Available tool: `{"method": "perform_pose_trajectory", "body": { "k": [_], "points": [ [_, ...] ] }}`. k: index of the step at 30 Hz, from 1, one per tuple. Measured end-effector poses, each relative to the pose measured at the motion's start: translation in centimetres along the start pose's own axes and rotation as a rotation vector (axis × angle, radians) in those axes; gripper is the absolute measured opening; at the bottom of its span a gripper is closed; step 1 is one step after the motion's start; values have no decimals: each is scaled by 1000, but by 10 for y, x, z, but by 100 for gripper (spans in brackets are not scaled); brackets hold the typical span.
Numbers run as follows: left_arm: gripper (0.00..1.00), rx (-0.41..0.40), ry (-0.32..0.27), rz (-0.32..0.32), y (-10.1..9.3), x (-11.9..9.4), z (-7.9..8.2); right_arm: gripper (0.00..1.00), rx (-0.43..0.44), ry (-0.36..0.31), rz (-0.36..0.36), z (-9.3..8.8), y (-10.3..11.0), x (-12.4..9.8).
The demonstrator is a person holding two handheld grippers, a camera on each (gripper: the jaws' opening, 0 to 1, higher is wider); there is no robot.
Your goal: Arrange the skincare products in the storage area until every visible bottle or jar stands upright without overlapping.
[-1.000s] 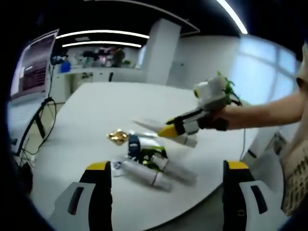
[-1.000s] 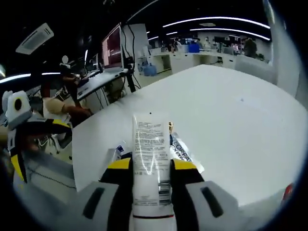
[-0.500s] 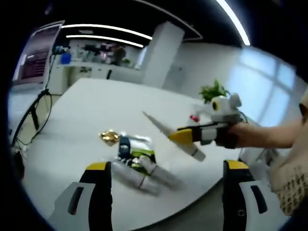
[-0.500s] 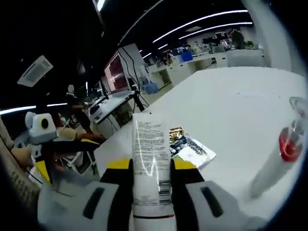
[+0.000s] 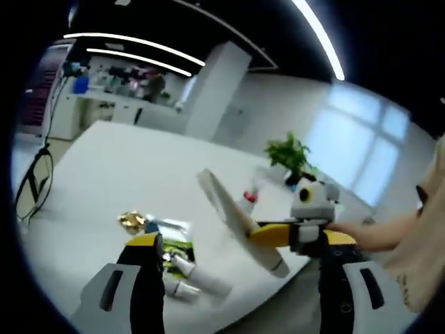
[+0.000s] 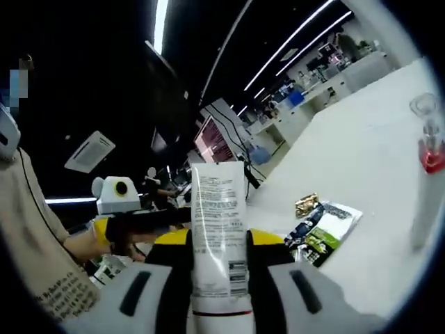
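White tube (image 6: 219, 236), clamped mid-body by the right gripper (image 6: 217, 268) above the table's (image 5: 90, 163) near edge, presumably for standing upright; left gripper (image 5: 236, 278) open, empty, over the remaining tubes (image 5: 191, 275).

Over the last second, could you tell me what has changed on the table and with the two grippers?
The right gripper, shut on the white tube throughout, has swung it from lying low over the pile to tilted up, crimped end high, beside the bottle with the red band. The left gripper stays open, holding nothing. The sachets and lying tubes have not moved.
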State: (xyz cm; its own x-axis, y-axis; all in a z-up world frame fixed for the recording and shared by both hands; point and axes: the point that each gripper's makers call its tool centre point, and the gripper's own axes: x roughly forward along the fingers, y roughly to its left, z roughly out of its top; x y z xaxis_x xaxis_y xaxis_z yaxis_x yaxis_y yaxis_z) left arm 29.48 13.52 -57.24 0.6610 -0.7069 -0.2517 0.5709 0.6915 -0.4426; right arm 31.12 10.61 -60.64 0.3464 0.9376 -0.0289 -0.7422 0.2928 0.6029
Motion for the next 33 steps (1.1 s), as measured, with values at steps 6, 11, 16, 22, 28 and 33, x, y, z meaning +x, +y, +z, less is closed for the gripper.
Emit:
{"method": "perform_pose_trajectory", "body": {
  "k": [6,11,16,22,28,33],
  "points": [
    [82,1,3,-82,-18,10,13,30,61,-73,115,14,31,-7],
    [77,-38,3,-153,-32,15,23,30,117,-122,211,24,55,-16],
    [65,-56,2,-219,-47,18,34,30,134,-132,256,25,69,-20],
    [52,-72,15,-273,-61,18,36,30,169,-156,297,29,77,-26],
    [41,-84,0,-328,-74,16,41,30,221,-205,336,37,82,-34],
    [34,-92,-2,-360,-85,20,46,30,231,-225,350,41,84,-38]
  ]
}}
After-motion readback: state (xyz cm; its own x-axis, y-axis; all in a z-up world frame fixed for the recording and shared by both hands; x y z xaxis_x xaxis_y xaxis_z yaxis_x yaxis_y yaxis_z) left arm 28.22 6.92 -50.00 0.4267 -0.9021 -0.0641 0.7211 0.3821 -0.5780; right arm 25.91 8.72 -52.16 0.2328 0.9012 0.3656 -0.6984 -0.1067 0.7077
